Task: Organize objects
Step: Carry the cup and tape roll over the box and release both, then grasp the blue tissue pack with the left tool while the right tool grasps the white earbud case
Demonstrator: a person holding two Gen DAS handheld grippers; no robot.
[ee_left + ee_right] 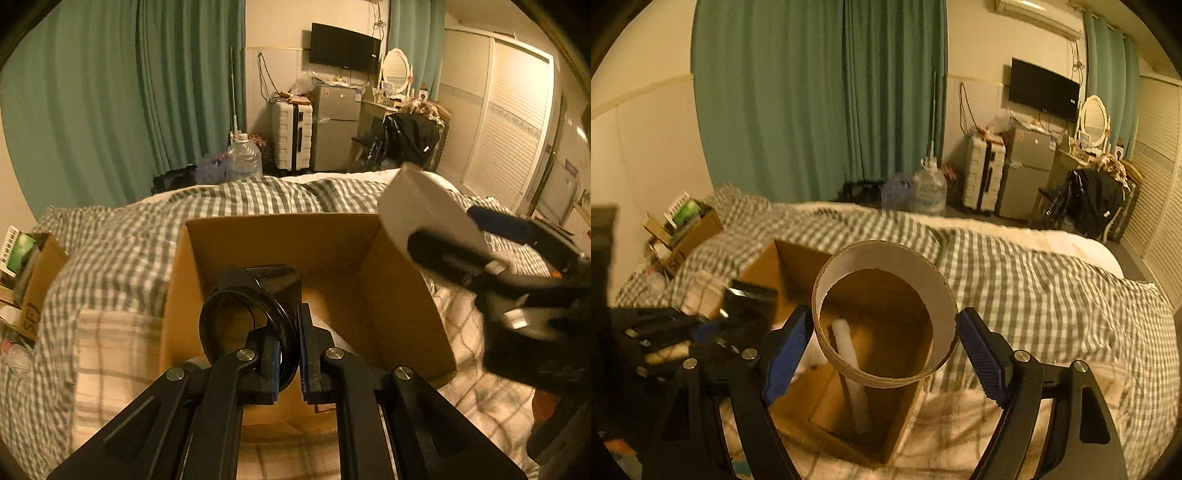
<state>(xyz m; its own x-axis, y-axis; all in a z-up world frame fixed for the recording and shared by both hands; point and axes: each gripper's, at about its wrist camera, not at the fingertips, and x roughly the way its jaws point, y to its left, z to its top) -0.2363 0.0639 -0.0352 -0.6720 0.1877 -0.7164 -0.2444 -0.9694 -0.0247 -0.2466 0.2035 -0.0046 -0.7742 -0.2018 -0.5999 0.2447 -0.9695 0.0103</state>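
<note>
An open cardboard box (332, 258) sat on a bed with a checked quilt (122, 236). The left gripper (288, 354) was pressed almost together, pinching a coiled black cable (236, 314) attached to a black adapter (275, 282), and held it over the near left part of the box. The right gripper (886, 347) stood spread wide, its 2 blue pads (786, 350) pressing the sides of a roll of tape (882, 258) (a wide ring, white outside in the left view, brown cardboard inside). It held the roll above the box; in the left view the roll (424, 210) hung over the box's far right corner. Through the ring, a white stick (849, 369) lay on the floor of the box. A second box (690, 229) of odds and ends stood beside the bed at the left.
</note>
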